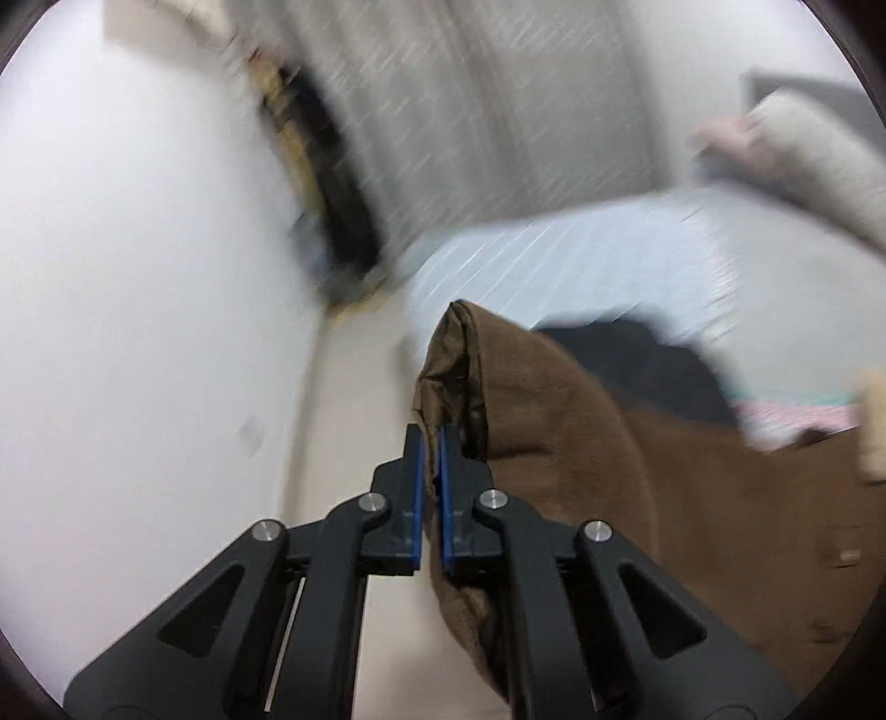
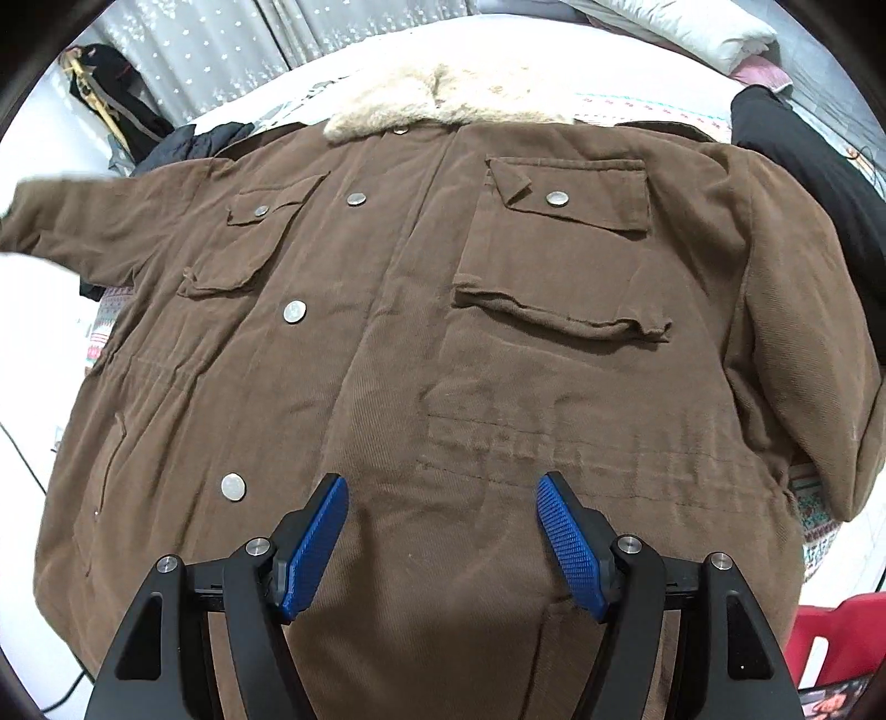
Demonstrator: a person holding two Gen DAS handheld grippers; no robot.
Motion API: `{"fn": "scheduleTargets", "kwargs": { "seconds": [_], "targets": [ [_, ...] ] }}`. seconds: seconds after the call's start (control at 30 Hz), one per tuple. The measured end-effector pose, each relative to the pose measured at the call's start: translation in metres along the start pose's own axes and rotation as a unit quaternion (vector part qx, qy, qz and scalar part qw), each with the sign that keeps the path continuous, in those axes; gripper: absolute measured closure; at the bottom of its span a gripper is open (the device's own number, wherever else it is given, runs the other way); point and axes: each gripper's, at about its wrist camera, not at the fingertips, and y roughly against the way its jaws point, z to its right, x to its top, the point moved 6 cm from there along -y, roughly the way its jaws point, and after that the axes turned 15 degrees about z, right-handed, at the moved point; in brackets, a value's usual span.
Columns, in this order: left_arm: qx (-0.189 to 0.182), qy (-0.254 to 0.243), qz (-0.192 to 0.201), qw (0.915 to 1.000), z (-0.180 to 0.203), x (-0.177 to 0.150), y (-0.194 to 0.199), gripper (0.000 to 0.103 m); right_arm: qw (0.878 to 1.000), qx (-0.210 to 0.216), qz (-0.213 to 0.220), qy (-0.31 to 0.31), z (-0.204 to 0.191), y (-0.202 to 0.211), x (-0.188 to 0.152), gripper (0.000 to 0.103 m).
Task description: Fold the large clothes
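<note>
A large brown jacket (image 2: 443,310) with a cream fur collar (image 2: 443,99), flap pockets and metal snaps lies face up, spread across the bed. My right gripper (image 2: 442,487) is open and empty, hovering over the jacket's lower front. My left gripper (image 1: 431,443) is shut on the cuff end of the jacket's sleeve (image 1: 476,387) and holds it raised; the left wrist view is motion-blurred. In the right wrist view that sleeve (image 2: 72,216) stretches out to the far left.
The bed (image 2: 637,72) has a white sheet and a patterned cover (image 2: 105,327). Black clothes (image 2: 814,183) lie at its right and far left (image 2: 183,144). A white pillow (image 2: 692,27) is at the head. A curtain (image 2: 221,55) hangs behind. A red stool (image 2: 830,637) stands lower right.
</note>
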Motion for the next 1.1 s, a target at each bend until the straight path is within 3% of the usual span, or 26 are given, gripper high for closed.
{"fn": "scheduleTargets", "kwargs": {
  "seconds": [0.07, 0.1, 0.13, 0.17, 0.27, 0.33, 0.4, 0.47, 0.6, 0.7, 0.87, 0.93, 1.1],
  "targets": [
    [0.057, -0.027, -0.061, 0.9962, -0.013, -0.039, -0.039, 0.1, 1.0, -0.004, -0.001, -0.003, 0.003, 0.002, 0.0, 0.031],
    [0.115, -0.049, -0.086, 0.9885, -0.025, -0.058, -0.055, 0.101, 1.0, -0.009, 0.0, -0.005, 0.005, 0.004, 0.0, 0.031],
    [0.145, -0.057, -0.096, 0.9832, -0.034, -0.068, -0.064, 0.101, 1.0, -0.013, 0.001, -0.006, 0.007, 0.006, 0.001, 0.031],
    [0.151, -0.041, -0.11, 0.9814, -0.043, -0.079, -0.07, 0.1, 1.0, -0.016, 0.003, -0.007, 0.01, 0.009, 0.002, 0.031],
    [0.097, 0.042, -0.141, 0.9844, -0.044, -0.096, -0.071, 0.09, 0.999, -0.027, 0.013, -0.012, 0.022, 0.022, 0.003, 0.031],
    [0.07, 0.05, -0.144, 0.9859, -0.035, -0.098, -0.064, 0.072, 0.999, -0.031, 0.016, -0.023, 0.034, 0.03, 0.003, 0.031],
    [0.038, 0.052, -0.134, 0.9889, -0.019, -0.096, -0.05, 0.044, 0.998, -0.037, 0.018, -0.039, 0.047, 0.036, 0.004, 0.031],
    [0.0, 0.058, -0.12, 0.9911, -0.008, -0.09, -0.034, 0.031, 0.997, -0.042, 0.018, -0.054, 0.058, 0.042, 0.006, 0.031],
    [-0.092, 0.073, -0.106, 0.9875, 0.037, -0.072, -0.001, 0.022, 0.995, -0.077, 0.036, -0.06, 0.087, 0.069, 0.01, 0.031],
    [-0.177, 0.086, -0.111, 0.9741, 0.074, -0.063, 0.037, 0.021, 0.99, -0.108, 0.052, -0.073, 0.121, 0.094, 0.014, 0.031],
    [-0.315, 0.063, -0.137, 0.9369, 0.156, -0.057, 0.098, 0.02, 0.977, -0.157, 0.074, -0.122, 0.19, 0.121, 0.019, 0.026],
    [-0.348, 0.04, -0.139, 0.9264, 0.182, -0.057, 0.122, 0.02, 0.969, -0.181, 0.081, -0.15, 0.225, 0.127, 0.022, 0.026],
    [-0.392, -0.036, -0.124, 0.9107, 0.229, -0.062, 0.19, 0.02, 0.945, -0.22, 0.088, -0.227, 0.309, 0.118, 0.027, 0.025]
  ]
}}
